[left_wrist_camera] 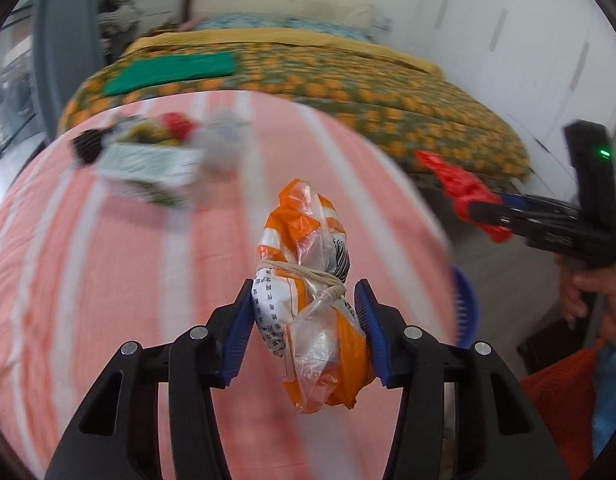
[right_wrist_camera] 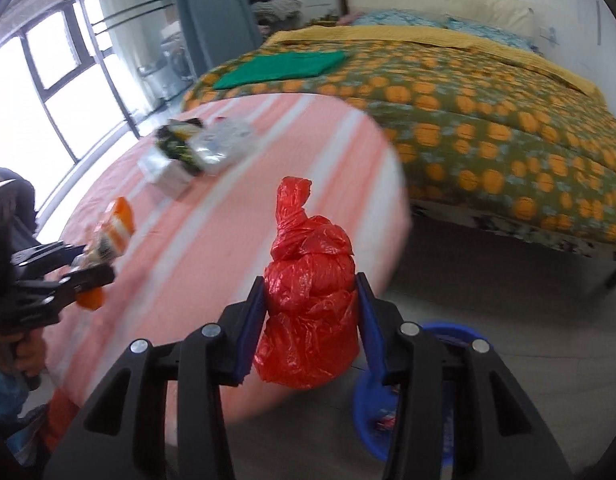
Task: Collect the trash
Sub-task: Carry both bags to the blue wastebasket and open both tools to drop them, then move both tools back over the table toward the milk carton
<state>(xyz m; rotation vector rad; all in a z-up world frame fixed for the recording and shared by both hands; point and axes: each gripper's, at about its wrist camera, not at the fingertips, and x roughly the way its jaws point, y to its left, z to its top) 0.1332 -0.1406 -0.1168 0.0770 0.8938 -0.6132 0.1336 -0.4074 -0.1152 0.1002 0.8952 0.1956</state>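
Note:
My left gripper (left_wrist_camera: 305, 292) is shut on an orange and white plastic packet (left_wrist_camera: 308, 240) tied with string, held in the air above the pink striped tablecloth (left_wrist_camera: 107, 280). The right gripper (right_wrist_camera: 311, 284) is shut on a knotted red plastic bag (right_wrist_camera: 308, 320) beyond the table's edge. In the left wrist view the right gripper (left_wrist_camera: 484, 216) with the red bag (left_wrist_camera: 464, 188) shows at the right. The right wrist view has the left gripper (right_wrist_camera: 87, 264) with the orange packet (right_wrist_camera: 117, 224) at the left. More trash (right_wrist_camera: 195, 148) lies in a pile on the table.
A blue bin (right_wrist_camera: 362, 404) stands on the grey floor beside the table, below the right gripper; its rim (left_wrist_camera: 466, 312) peeks past the table edge. A bed (right_wrist_camera: 468, 120) with an orange-patterned cover stands behind. Windows and a curtain are at the far left.

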